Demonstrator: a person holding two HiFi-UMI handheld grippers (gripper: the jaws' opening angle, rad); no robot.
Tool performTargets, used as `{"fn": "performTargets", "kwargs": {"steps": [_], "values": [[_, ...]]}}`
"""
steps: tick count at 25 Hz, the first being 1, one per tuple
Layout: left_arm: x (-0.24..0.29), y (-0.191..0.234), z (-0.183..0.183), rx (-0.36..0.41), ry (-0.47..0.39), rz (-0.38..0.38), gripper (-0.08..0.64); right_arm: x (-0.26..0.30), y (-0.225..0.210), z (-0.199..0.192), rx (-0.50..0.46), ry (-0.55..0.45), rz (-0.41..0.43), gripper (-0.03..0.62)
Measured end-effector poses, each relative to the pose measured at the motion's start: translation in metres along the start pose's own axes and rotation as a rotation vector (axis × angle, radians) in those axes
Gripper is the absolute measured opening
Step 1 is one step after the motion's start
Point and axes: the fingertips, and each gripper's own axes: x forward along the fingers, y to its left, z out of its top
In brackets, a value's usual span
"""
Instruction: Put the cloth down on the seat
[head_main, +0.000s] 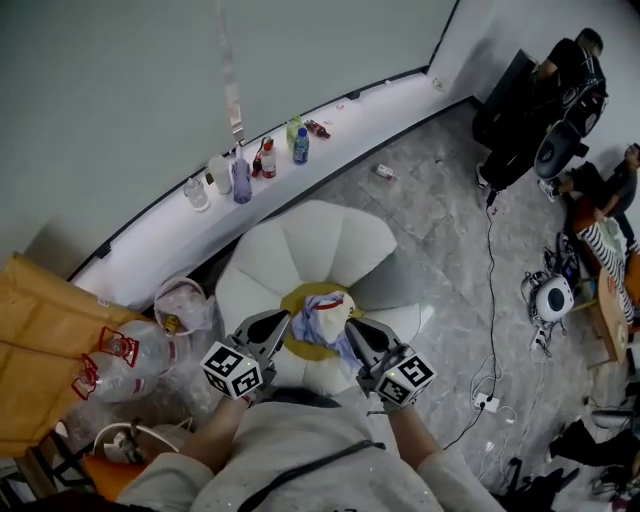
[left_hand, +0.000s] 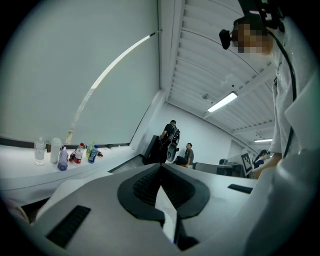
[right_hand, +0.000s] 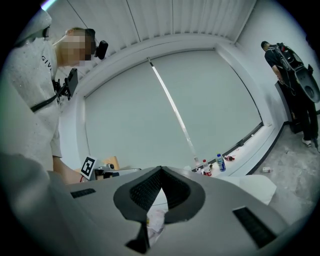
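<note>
Head view: I have the left gripper (head_main: 284, 320) and right gripper (head_main: 351, 326) clamped on the cloth (head_main: 318, 316), above the white seat (head_main: 330, 245). Bottles (head_main: 242, 176) line the ledge (head_main: 150, 245) beyond; a plastic bag (head_main: 185, 303) sits beside the seat's left.

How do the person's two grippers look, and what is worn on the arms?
The left claw and right claw are grey wedge-shaped shells with black ribbed pads. Each carries a white cube with black square markers. The pale top is short-sleeved.

A recording studio or lab: trailing floor cables (head_main: 491, 285), power strip (head_main: 486, 402), ceiling strip lights (left_hand: 222, 102).
</note>
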Motion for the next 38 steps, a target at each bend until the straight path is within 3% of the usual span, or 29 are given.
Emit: {"fn": "performTargets", "kwargs": {"steps": [4,12,25,38], "values": [[-0.005,-0.004,0.009,0.004,-0.013,-0.004,0.013,-0.001,0.008,0.011,0.025,-0.041,0.006,0.018],[-0.011,-0.020,0.017,0.087,-0.005,-0.031,0.012,-0.009,0.018,0.012,0.014,-0.051,0.005,0.018],[-0.029,-0.014,0.005,0.057,0.012,0.009,0.012,-0.010,0.023,-0.004,0.035,-0.021,0.013,0.018],[-0.021,-0.008,0.002,0.048,0.038,0.001,0.013,-0.016,0.015,-0.006,0.051,-0.017,-0.014,0.017]]}}
